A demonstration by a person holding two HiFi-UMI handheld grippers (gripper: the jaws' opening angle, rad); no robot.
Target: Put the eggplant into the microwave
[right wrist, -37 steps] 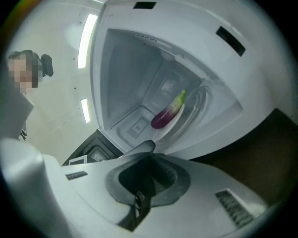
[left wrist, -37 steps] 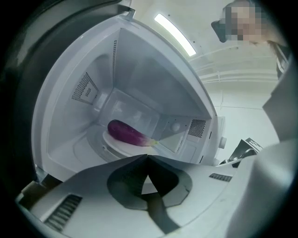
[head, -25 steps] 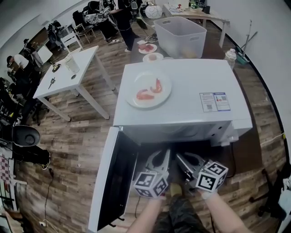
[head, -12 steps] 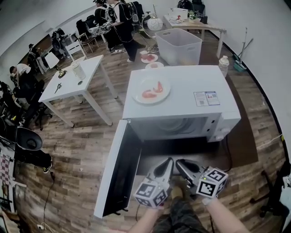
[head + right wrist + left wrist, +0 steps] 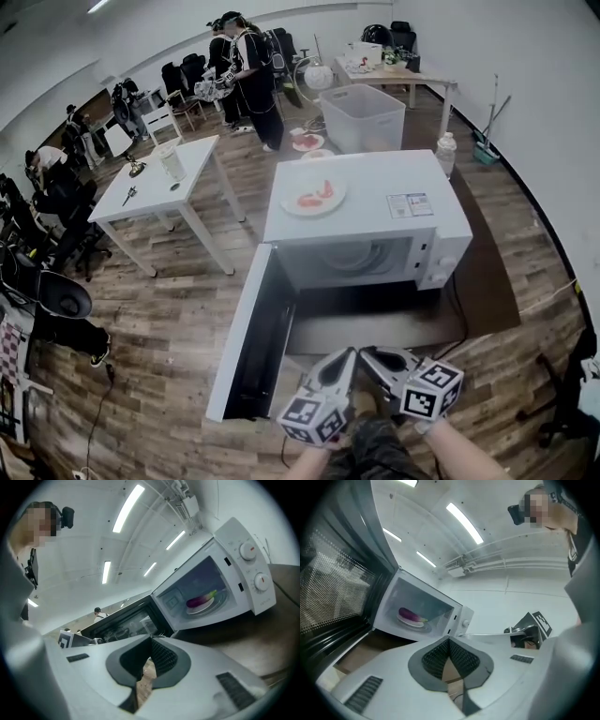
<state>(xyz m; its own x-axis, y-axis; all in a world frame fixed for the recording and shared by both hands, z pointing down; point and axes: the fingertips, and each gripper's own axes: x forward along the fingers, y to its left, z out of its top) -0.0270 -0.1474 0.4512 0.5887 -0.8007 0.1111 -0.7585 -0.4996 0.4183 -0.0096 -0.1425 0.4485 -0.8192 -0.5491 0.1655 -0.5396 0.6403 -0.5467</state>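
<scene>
Left tongs [image 5: 449,641]: my jaws are pressed together at the tips with nothing between them. I hold them low, in front of the open oven and well apart from it.
Right tongs [image 5: 151,641]: closed tip to tip as well, and empty. They sit just beside my left pair, and both marker cubes are near the bottom of the head view.
Eggplant [image 5: 201,602]: purple with a green stem end. It lies on the white turntable plate [image 5: 200,609] inside the cavity.
Microwave [image 5: 366,225]: white, standing on a dark surface [image 5: 487,281] over the wood floor.
Door [image 5: 251,342]: swung fully open on my left.
Controls: two dials [image 5: 247,550], one above the other, right of the cavity.
On top: a white plate of red food [image 5: 314,199] and a printed label [image 5: 410,204].
Around: a white table [image 5: 155,187] to the left, a clear plastic bin [image 5: 373,117] beyond the oven, and people [image 5: 246,70] standing farther back.
</scene>
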